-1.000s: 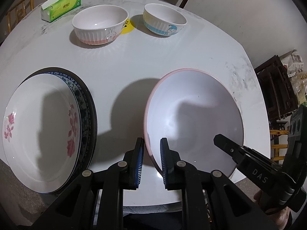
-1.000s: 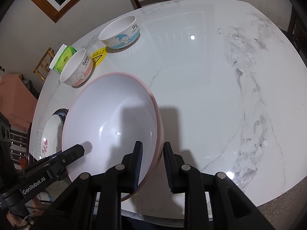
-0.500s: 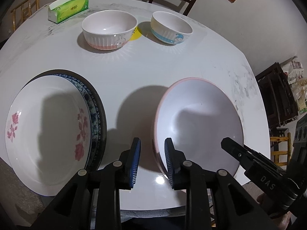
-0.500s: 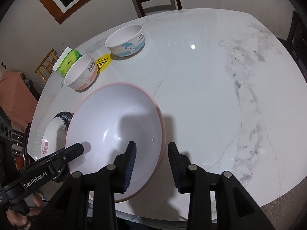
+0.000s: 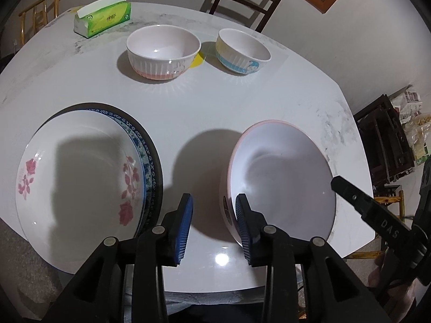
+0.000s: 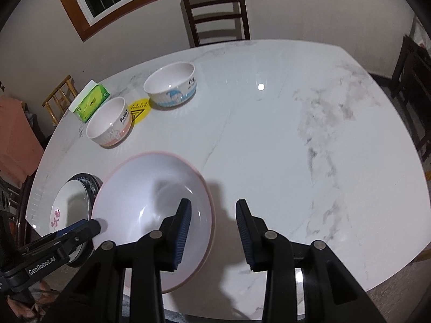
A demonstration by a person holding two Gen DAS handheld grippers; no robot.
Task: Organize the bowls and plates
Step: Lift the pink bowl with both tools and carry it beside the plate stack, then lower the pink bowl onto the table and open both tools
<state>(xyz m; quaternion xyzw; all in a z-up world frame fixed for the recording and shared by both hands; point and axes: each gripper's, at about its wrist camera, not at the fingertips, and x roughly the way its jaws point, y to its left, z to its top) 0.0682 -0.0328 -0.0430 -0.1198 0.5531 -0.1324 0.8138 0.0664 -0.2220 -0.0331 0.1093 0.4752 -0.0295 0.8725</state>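
Note:
A large white bowl with a pink rim (image 5: 280, 180) (image 6: 150, 210) rests on the marble table (image 5: 215, 107) near its front edge. My left gripper (image 5: 214, 215) hangs over the bowl's left rim. Its jaws are opening, the rim lies between them and neither pad touches it. My right gripper (image 6: 213, 215) stands open astride the bowl's right rim, its pads off the bowl. Left of the bowl, a white plate with pink flowers (image 5: 80, 175) (image 6: 67, 210) tops a stack of plates. A pink rabbit bowl (image 5: 164, 51) (image 6: 109, 123) and a blue bowl (image 5: 242, 51) (image 6: 171, 86) stand at the back.
A green tissue pack (image 5: 103, 18) (image 6: 91, 101) lies at the back left. A yellow sticker (image 5: 198, 60) shows between the small bowls. A dark wooden chair (image 6: 215, 13) stands behind the table. Bare marble (image 6: 269, 148) spreads to the right of the big bowl.
Both grippers were shut on the big bowl's rim and have opened and let it go. Both have drawn back and up. The bowl now lies lower on the table.

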